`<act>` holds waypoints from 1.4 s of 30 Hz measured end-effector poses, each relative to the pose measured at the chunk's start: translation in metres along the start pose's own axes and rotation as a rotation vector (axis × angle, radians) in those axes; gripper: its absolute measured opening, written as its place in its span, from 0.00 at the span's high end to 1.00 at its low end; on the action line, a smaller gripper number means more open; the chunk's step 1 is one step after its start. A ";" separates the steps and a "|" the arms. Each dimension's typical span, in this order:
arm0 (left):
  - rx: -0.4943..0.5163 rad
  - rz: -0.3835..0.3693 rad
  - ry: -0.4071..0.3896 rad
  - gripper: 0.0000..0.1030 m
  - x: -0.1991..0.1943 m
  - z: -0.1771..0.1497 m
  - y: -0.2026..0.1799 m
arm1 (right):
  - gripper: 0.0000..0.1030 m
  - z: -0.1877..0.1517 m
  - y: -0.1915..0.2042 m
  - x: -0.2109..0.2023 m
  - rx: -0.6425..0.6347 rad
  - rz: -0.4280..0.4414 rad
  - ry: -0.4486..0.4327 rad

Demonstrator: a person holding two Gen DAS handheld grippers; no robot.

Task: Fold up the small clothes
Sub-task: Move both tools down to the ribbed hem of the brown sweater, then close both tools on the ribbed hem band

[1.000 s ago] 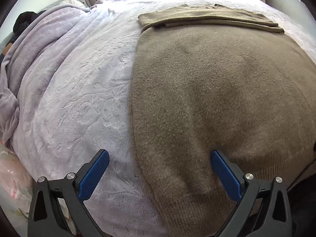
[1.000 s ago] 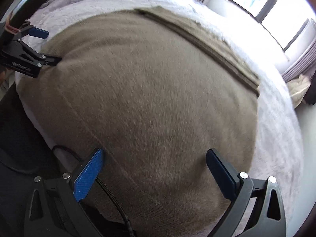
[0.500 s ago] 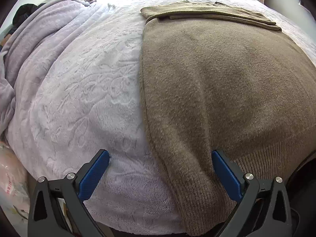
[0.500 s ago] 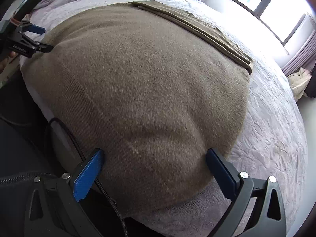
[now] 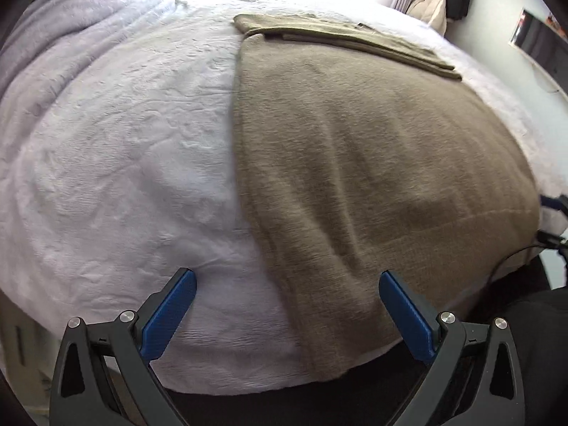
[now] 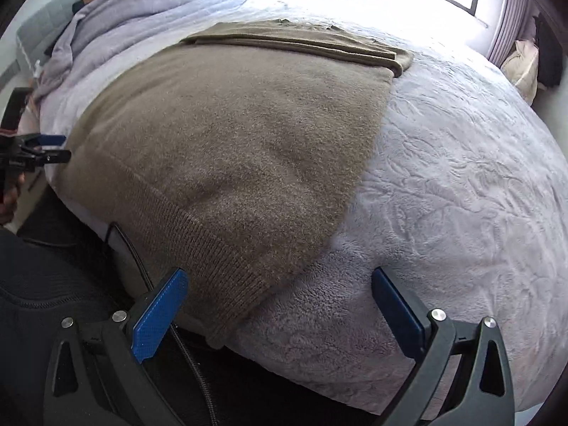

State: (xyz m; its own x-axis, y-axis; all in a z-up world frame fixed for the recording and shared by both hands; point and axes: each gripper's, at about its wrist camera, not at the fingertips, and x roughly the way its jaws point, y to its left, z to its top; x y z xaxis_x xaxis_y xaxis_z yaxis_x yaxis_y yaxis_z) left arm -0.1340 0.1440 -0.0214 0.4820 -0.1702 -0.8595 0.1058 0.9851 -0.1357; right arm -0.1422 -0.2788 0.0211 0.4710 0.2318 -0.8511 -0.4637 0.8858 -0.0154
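A brown knitted sweater point(image 5: 372, 163) point(image 6: 234, 142) lies flat on a pale lilac bedspread point(image 5: 117, 149) point(image 6: 461, 184), its ribbed hem hanging over the near bed edge. Its sleeves are folded across the far end point(image 5: 340, 37) point(image 6: 301, 41). My left gripper point(image 5: 287, 294) hovers open over the hem's left corner, nothing between its blue pads. Over the hem's right corner my right gripper point(image 6: 280, 294) is open and holds nothing. The left gripper point(image 6: 42, 147) also shows at the far left of the right wrist view.
A rumpled lilac blanket point(image 6: 117, 17) is heaped at the bed's far left. A black cable point(image 6: 131, 245) runs down the near bed edge. Bright windows and curtains point(image 6: 507, 25) stand beyond the bed, with a cream cushion point(image 5: 429, 5) on the right.
Both grippers have pulled back toward the near bed edge and apart, so each now sees a hem corner and more bedspread. The sweater lies as before.
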 end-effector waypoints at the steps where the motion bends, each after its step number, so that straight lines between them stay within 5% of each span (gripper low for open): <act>1: -0.004 -0.007 -0.001 0.00 -0.001 -0.001 -0.009 | 0.01 0.000 -0.001 0.001 0.001 0.008 -0.005; 7: 0.018 -0.075 -0.007 0.00 0.008 -0.001 -0.028 | 0.02 -0.013 0.006 -0.007 0.020 0.135 -0.048; 13: -0.008 -0.110 -0.016 0.00 0.017 0.004 -0.038 | 0.16 -0.014 0.004 -0.001 0.090 0.250 -0.087; 18: -0.002 -0.074 -0.001 0.00 0.025 0.006 -0.042 | 0.36 -0.017 0.010 -0.001 0.103 0.347 -0.083; 27: -0.031 -0.062 -0.025 0.00 0.033 0.018 -0.049 | 0.46 -0.017 0.003 0.018 0.196 0.402 -0.101; 28: -0.028 -0.058 -0.030 0.02 0.033 0.018 -0.050 | 0.46 -0.018 0.005 0.017 0.201 0.403 -0.104; 31: 0.002 -0.045 -0.066 0.26 0.025 0.017 -0.053 | 0.85 -0.017 0.006 0.015 0.213 0.419 -0.112; 32: 0.005 -0.046 -0.073 0.34 0.022 0.015 -0.054 | 0.87 -0.016 0.007 0.016 0.217 0.436 -0.108; 38: 0.006 -0.047 -0.088 0.34 0.025 0.016 -0.054 | 0.88 -0.019 0.010 0.033 0.227 0.438 -0.080; 42: 0.004 -0.062 -0.103 0.45 0.019 0.010 -0.048 | 0.88 -0.023 0.009 0.035 0.238 0.452 -0.090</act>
State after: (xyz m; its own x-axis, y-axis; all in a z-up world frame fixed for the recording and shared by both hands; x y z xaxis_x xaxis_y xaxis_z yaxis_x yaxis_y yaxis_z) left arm -0.1214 0.0929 -0.0259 0.5615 -0.2324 -0.7941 0.1417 0.9726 -0.1844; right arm -0.1473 -0.2718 -0.0211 0.3309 0.6366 -0.6966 -0.4570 0.7540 0.4719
